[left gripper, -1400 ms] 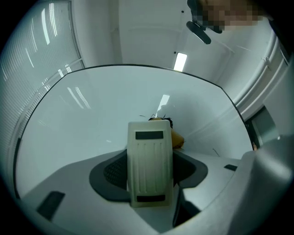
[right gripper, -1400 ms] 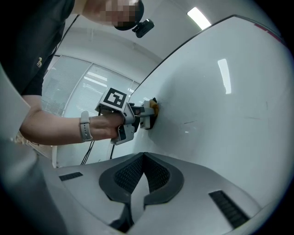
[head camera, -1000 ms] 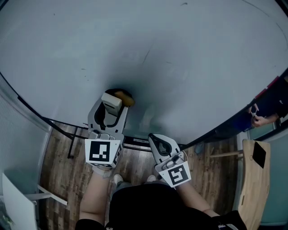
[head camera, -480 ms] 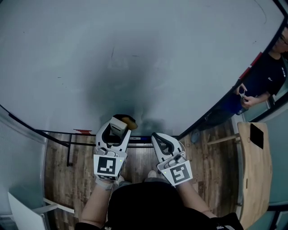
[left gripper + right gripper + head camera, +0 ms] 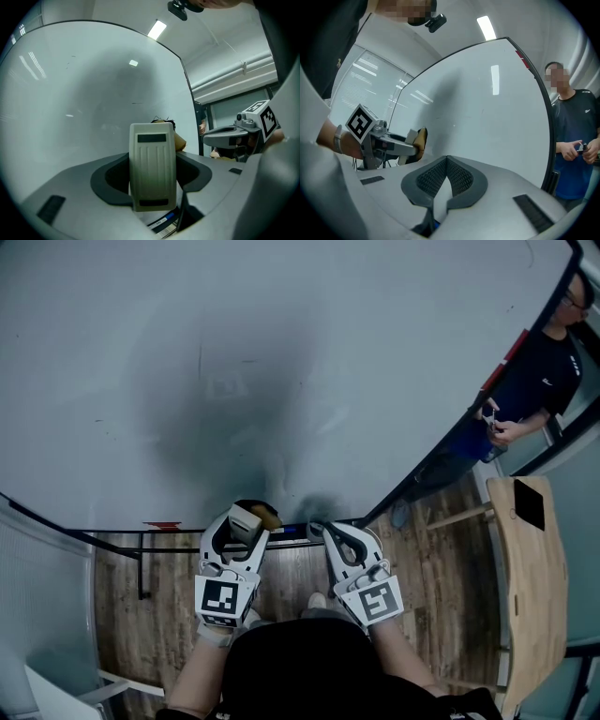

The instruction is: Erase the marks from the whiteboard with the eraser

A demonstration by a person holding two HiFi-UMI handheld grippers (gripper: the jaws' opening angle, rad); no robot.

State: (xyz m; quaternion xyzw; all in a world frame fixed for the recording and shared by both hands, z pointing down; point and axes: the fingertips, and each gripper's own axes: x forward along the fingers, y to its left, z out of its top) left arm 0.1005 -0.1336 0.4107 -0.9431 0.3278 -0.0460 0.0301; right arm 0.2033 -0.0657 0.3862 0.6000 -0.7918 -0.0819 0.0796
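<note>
Since the earlier frames the board has slid upward in the head view and both grippers now sit lower against it, at its bottom edge rather than over its lower middle, while the bystander (image 5: 536,371) has come further into the upper right corner. The left gripper (image 5: 245,524) is clenched on the eraser (image 5: 243,517), which stands upright between its jaws just left of the frame's centre. In the left gripper view the eraser's ribbed beige back faces the camera and its tan pad points toward the whiteboard (image 5: 309,343). Whether the pad actually touches the surface cannot be told. The right gripper (image 5: 321,529) is just beside the left one, toward the right, with its jaw tips pressed together and nothing between them. Its own view shows the dark textured pads (image 5: 458,177) meeting at the front. Seen from that view, the left gripper and the eraser's yellowish pad lie at the middle left, close to the board. A broad grey smudge (image 5: 220,427) spreads over the board's centre above the grippers, with a few faint thin marks near it. A small red strip (image 5: 162,525) lies at the board's lower edge, left of the left gripper. Wooden floor (image 5: 122,601) fills the lower left, and a pale wooden tabletop (image 5: 534,596) stands at the right edge.
</note>
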